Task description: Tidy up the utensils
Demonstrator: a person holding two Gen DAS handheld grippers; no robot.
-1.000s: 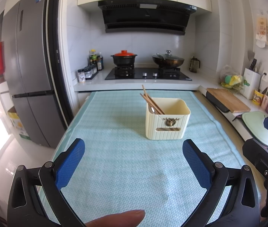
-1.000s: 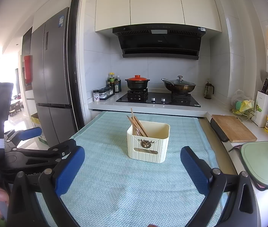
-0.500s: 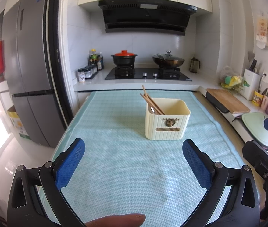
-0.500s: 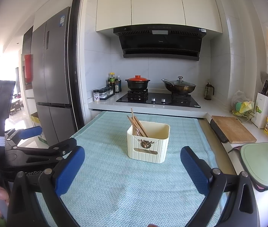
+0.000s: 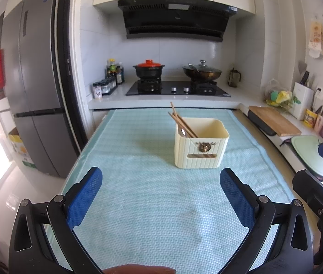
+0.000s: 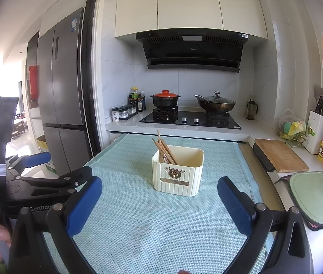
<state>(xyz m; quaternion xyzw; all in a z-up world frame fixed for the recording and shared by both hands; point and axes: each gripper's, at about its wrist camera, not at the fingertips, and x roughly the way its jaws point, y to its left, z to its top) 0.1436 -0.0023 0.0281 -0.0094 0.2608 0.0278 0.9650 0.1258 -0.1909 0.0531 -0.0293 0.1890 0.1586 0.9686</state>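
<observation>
Left gripper (image 5: 161, 195) spread wide, nothing between the blue pads, hovering over the near part of the teal table mat (image 5: 138, 205); right gripper (image 6: 159, 199) likewise wide apart and empty, over the same mat. Cream ribbed utensil holder (image 5: 201, 146) stands upright on the mat, ahead of both grippers and well apart from them, slightly right of centre in the left view. Wooden chopsticks (image 5: 182, 123) lean toward the left inside it, with a metal spoon (image 5: 182, 133) just showing at the same left inner side. Nothing on the mat between grippers and holder. Behind: gas hob (image 5: 178, 89) with a black pot with a red lid (image 5: 148, 69) and a lidded wok (image 5: 202, 72); spice jars (image 5: 104, 86) and sauce bottles on the counter left of the hob; grey fridge (image 5: 35, 91) at far left. Right-hand counter carries a wooden cutting board (image 5: 274, 123), a pale green board (image 6: 316, 194), and a white knife block (image 6: 316, 134). A fingertip (image 5: 138, 269) shows at the bottom edge of the left view. Versus a second ago: essentially no change, both grippers stay open at the same width, holder and chopsticks unmoved.
</observation>
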